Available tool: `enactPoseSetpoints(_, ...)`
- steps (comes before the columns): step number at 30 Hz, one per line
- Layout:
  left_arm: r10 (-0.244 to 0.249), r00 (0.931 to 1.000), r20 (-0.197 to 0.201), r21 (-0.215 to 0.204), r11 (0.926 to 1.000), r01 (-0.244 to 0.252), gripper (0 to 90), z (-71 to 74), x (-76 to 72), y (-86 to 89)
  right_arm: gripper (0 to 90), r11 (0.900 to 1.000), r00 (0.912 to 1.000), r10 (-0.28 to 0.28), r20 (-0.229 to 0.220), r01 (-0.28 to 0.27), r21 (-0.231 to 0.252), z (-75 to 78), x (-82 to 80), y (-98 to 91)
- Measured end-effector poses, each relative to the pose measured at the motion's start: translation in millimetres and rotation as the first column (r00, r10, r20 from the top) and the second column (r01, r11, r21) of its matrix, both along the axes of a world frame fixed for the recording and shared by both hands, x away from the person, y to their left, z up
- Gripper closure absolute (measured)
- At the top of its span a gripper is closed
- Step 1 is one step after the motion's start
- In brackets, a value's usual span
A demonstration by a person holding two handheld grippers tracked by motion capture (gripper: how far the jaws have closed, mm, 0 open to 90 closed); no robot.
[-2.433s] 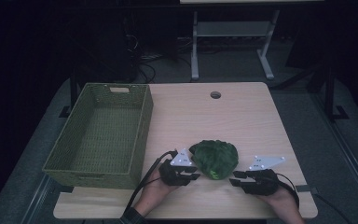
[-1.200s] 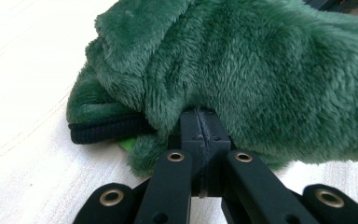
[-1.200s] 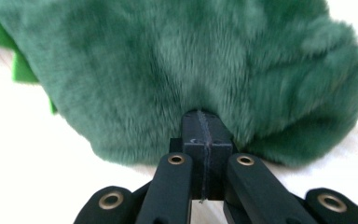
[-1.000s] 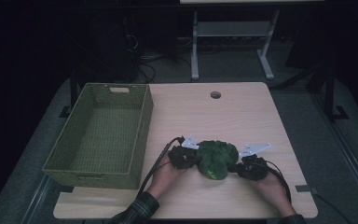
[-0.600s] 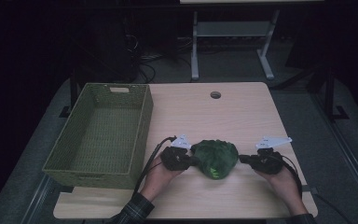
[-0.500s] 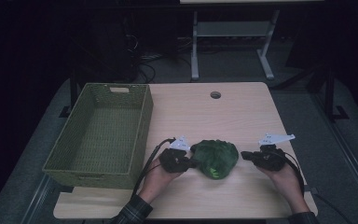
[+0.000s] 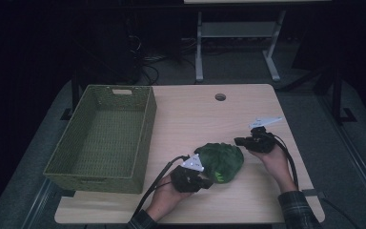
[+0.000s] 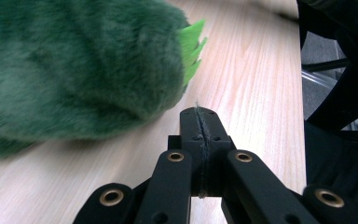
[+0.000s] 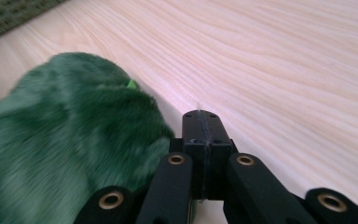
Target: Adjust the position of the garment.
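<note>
Two tongs: both mine, jaws pressed together, clamping nothing.
Toy: fuzzy dark green plush toy [image 7: 220, 161] on the pale wooden table [image 7: 195, 114], right of the green woven basket [image 7: 105, 133].
Left tongs [image 7: 208, 181]: near edge of toy, perhaps touching.
Right tongs [image 7: 238, 141]: just right of toy.

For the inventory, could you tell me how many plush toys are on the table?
1: the green plush toy lies near the table's front edge, right of the woven basket.
</note>
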State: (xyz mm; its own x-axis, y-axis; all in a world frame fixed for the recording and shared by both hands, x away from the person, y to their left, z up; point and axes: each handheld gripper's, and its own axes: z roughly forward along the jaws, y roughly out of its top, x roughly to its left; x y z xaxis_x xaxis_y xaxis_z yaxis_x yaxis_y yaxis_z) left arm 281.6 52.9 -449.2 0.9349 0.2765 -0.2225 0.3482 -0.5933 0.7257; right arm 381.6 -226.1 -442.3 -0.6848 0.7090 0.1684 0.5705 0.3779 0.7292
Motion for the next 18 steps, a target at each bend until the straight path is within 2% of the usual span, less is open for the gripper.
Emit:
enactPoseSetpoints(1,-0.003,1.0000,0.003,-0.002,1.0000,0.003,89.6,-1.1,0.3,-1.8,89.9,1.0000,0.9999,0.009,0.009,-0.009,0.004,-2.7,3.9,3.7)
enactPoseSetpoints(4,-0.009,0.9999,0.008,0.000,1.0000,0.009,89.6,-4.4,1.4,-7.0,89.9,0.9998,0.9999,0.016,-0.002,-0.016,0.011,-8.0,9.2,9.3)
enactPoseSetpoints(5,-0.012,0.9997,0.019,0.011,0.9999,0.012,89.6,-7.8,2.7,-11.7,89.8,0.9992,0.9992,0.034,-0.022,-0.034,-0.019,-13.9,13.8,14.4)
enactPoseSetpoints(7,-0.010,0.9997,0.023,0.023,0.9997,0.009,89.6,-11.3,4.7,-14.7,89.8,0.9988,0.9984,0.044,-0.035,-0.045,-0.021,-17.5,15.2,17.3)
enactPoseSetpoints(11,0.006,0.9997,0.026,0.038,0.9993,-0.007,89.6,-15.8,10.6,-15.2,89.8,0.9969,0.9953,0.071,-0.066,-0.073,-0.027,-21.6,14.0,20.9)
enactPoseSetpoints(18,0.026,0.9989,0.039,0.060,0.9978,-0.028,89.6,-16.9,17.1,-9.9,89.8,0.9949,0.9928,0.098,-0.069,-0.099,-0.018,-22.4,8.8,19.9)
